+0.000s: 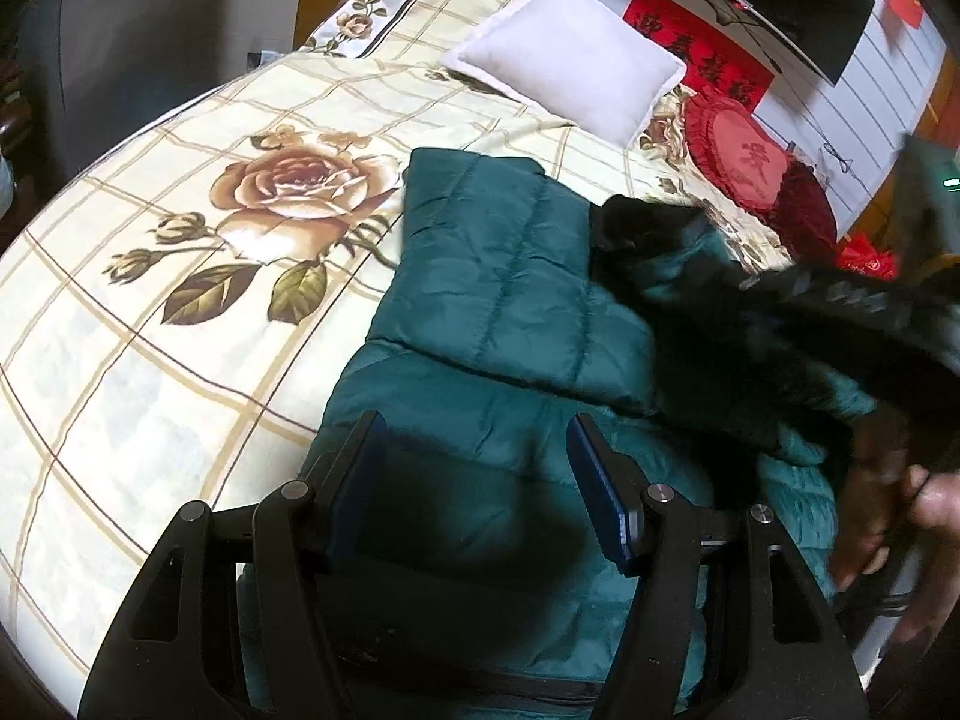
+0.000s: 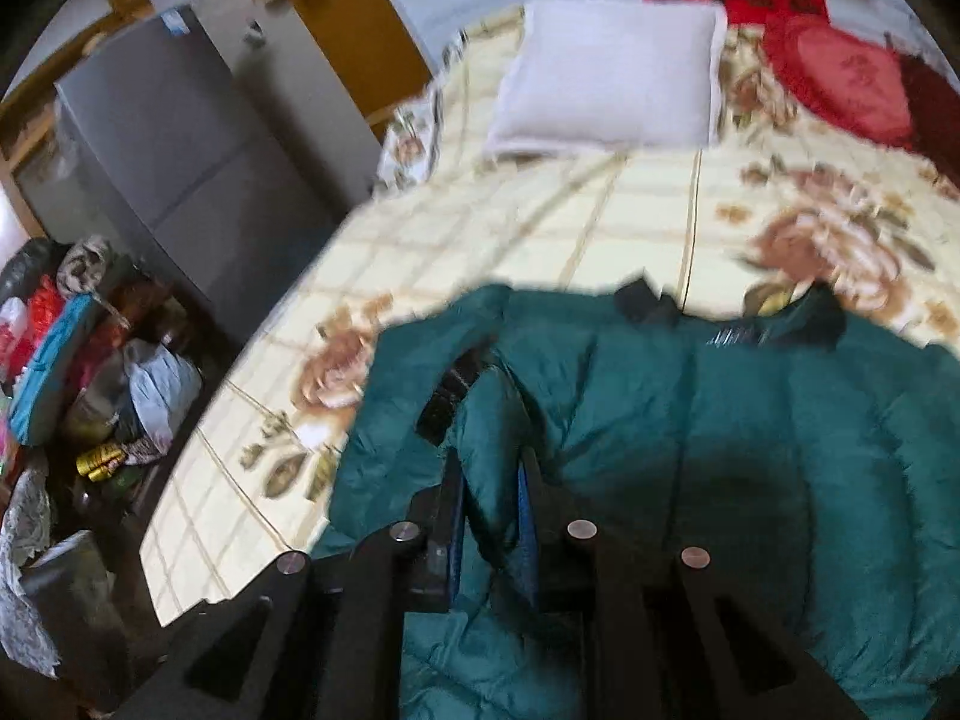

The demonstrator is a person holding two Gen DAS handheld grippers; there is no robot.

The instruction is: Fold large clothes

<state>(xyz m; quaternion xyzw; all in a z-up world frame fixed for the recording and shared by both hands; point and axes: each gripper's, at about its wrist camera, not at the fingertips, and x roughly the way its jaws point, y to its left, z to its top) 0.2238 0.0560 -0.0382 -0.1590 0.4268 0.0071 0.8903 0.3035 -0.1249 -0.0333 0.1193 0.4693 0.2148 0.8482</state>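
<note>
On a bed spread with a cream checked quilt printed with large roses, a teal quilted down jacket lies across the near right part of the cover, one panel folded over the rest in the left wrist view. The left tongs hover just above the jacket's near edge, their blue-padded fingers standing apart with nothing gripped between them. The right tongs are pinched narrow on a ridge of the teal fabric, which bunches up between the two blue pads in the right wrist view; that view is blurred. In the left wrist view a dark, smeared shape crosses the right side above the jacket, and a person's hand shows at the right edge. A white pillow rests at the far end of the bed, with a round red cushion just to its right and a red banner with dark characters on the wall behind. To the left of the bed in the right wrist view stand a grey cabinet and a heap of bags and cloth on the floor.
</note>
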